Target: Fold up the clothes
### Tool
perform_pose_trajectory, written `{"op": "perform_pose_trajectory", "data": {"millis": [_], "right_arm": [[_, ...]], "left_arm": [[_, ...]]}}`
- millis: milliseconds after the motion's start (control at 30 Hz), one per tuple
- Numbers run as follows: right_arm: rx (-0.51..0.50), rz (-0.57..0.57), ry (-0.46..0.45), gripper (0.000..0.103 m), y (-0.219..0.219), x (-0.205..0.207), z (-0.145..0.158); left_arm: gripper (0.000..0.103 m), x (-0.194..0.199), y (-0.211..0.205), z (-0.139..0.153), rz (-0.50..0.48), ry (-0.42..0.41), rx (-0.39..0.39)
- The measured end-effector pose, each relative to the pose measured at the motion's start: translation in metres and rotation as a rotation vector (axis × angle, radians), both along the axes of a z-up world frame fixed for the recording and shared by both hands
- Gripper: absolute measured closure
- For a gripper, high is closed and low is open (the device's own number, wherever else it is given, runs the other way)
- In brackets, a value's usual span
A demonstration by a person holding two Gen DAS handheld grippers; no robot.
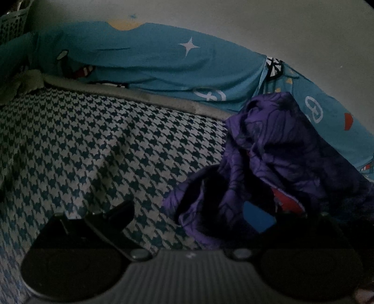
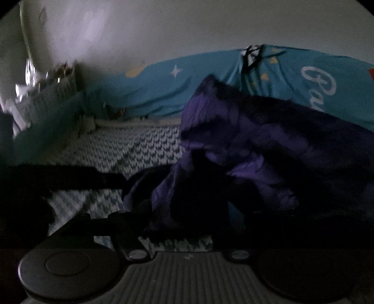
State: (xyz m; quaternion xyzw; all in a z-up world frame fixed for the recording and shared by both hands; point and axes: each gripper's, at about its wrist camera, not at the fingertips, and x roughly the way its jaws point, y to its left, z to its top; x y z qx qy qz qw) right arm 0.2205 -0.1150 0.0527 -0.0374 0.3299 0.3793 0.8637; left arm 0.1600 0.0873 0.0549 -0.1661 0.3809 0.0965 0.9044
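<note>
**Purple garment heaped on the houndstooth cover**

Purple garment lies crumpled on the blue-and-white houndstooth bedspread, toward its right side, near the blue printed sheet that runs along the pale wall. The left gripper has its fingers spread apart — the left finger over bare bedspread, the right one buried in dark folds where a blue pad shows. In the dim, blurred right wrist view, the right gripper sits low against the cloth; its fingers stand apart, fabric bunched between them — whether they pinch it I cannot tell.
</note>
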Motion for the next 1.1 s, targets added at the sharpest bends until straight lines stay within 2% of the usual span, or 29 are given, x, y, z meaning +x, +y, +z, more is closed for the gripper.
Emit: {"op": "perform_pose_trajectory", "data": {"millis": [200,267,300,367,400,467,667,800,933,1100], "right_arm": [[-0.152,-0.029,-0.095,0.032,0.022,0.000,-0.019],[-0.166,-0.053,-0.099,0.047,0.022,0.003,-0.021],[-0.159,-0.066,-0.089,0.051,0.020,0.006,-0.022],[-0.135,-0.096,-0.067,0.076,0.013,0.013,-0.020],[-0.122,-0.107,-0.058,0.082,0.009,0.015,-0.018],[-0.096,-0.129,-0.042,0.089,0.001,0.018,-0.012],[0.017,-0.199,-0.098,0.091,-0.037,0.009,0.030],[0.115,-0.292,-0.129,0.091,-0.074,-0.006,0.054],[0.183,-0.375,-0.174,0.091,-0.109,-0.027,0.070],[0.241,-0.470,-0.226,0.091,-0.149,-0.052,0.081]], "left_arm": [[0.000,-0.001,0.002,0.000,-0.004,0.000,-0.003],[0.000,-0.001,0.002,0.000,-0.005,-0.001,-0.003],[0.000,-0.002,0.002,0.000,-0.005,-0.002,-0.004],[0.000,-0.002,0.003,0.001,-0.005,-0.003,-0.004],[0.000,-0.002,0.002,0.001,-0.004,-0.003,-0.003],[0.000,-0.002,0.002,0.001,-0.003,-0.006,-0.002],[0.000,-0.002,-0.003,0.003,-0.009,-0.016,0.007],[0.000,-0.005,-0.009,0.007,-0.016,-0.032,0.038],[0.000,-0.010,-0.015,0.011,-0.023,-0.051,0.074],[0.000,-0.024,-0.019,0.008,-0.026,-0.054,0.047]]}}
